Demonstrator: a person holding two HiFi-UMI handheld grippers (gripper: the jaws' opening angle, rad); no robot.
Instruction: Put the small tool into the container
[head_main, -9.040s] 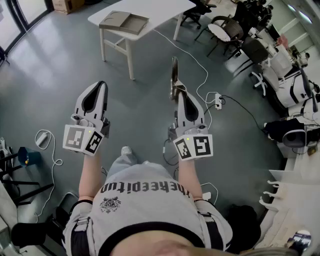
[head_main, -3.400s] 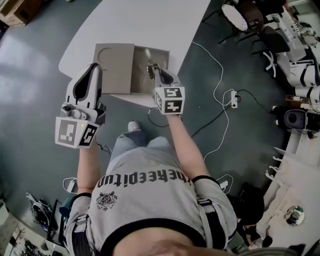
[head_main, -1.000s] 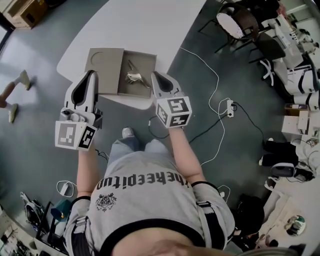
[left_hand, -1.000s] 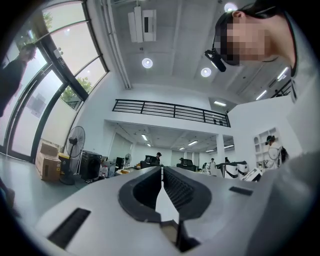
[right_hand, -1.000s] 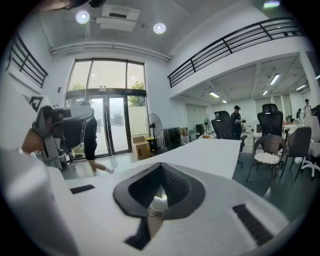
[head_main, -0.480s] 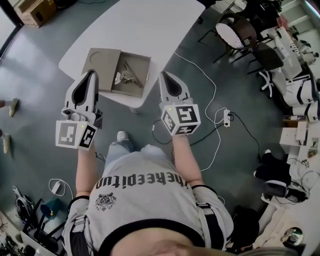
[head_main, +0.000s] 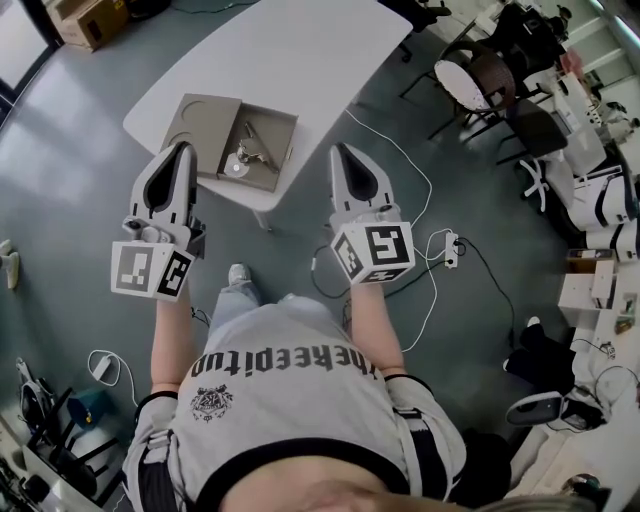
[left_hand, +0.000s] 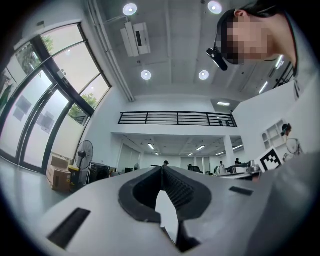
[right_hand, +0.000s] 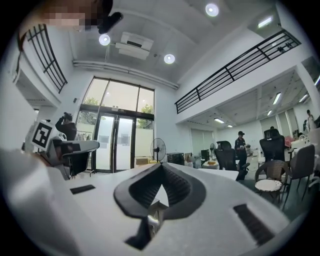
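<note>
The small metal tool (head_main: 243, 152) lies inside the open brown cardboard container (head_main: 270, 165), whose flat lid part (head_main: 198, 120) sits beside it on the left. The container rests near the front edge of the white table (head_main: 300, 50). My left gripper (head_main: 181, 150) is shut and empty, its tips just in front of the lid. Shut with nothing in it, my right gripper (head_main: 341, 152) hangs to the right of the container, off the table's edge. The left gripper view shows its jaws (left_hand: 161, 168) closed against the room; the right gripper (right_hand: 160, 165) likewise.
Cables (head_main: 425, 190) and a power strip (head_main: 449, 248) lie on the grey floor at the right. Office chairs (head_main: 480, 85) stand at the upper right. A cardboard box (head_main: 85, 15) sits at the top left. The person's shoe (head_main: 238, 274) shows below the table.
My right gripper has drawn back from the container and moved right, away from the table edge. The tool stays in the container. The left gripper holds its place.
</note>
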